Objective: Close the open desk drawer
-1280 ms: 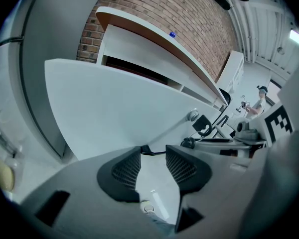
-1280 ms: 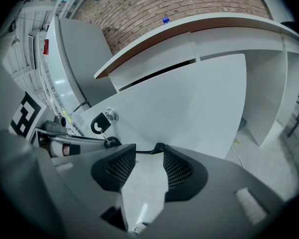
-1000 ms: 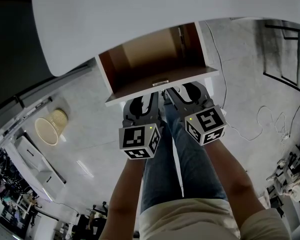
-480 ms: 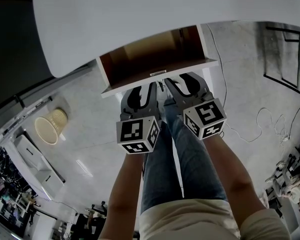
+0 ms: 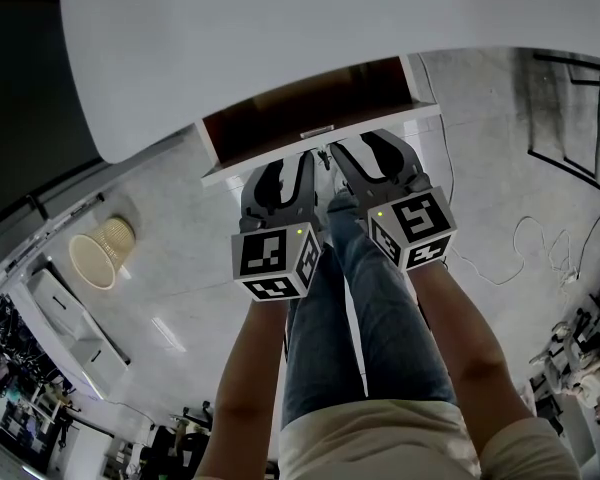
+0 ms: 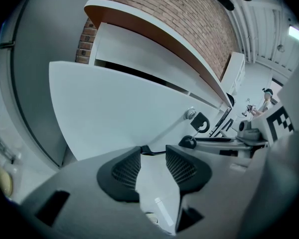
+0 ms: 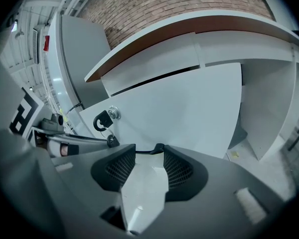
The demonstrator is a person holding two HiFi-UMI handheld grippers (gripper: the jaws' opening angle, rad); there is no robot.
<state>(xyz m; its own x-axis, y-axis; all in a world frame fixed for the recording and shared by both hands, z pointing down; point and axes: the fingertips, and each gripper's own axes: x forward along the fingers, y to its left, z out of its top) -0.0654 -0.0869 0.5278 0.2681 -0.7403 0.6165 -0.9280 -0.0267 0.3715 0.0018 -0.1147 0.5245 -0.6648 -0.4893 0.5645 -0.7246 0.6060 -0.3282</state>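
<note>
Two grippers, left gripper [image 5: 283, 168] and right gripper [image 5: 368, 150], side by side at the drawer [image 5: 310, 108] front, jaws partly apart, nothing between. Drawer's partly open under the bench [image 5: 280, 28].

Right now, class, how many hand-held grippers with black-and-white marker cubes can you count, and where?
2. The left hand-held gripper is at the white drawer front, left of its metal lock; the right hand-held gripper is right of it. Both have jaws apart, empty. None seems hidden.

Cool, even light leaves the drawer [image 5: 310, 108] interior shadowed; fisheye edges bend, corners go black.
</note>
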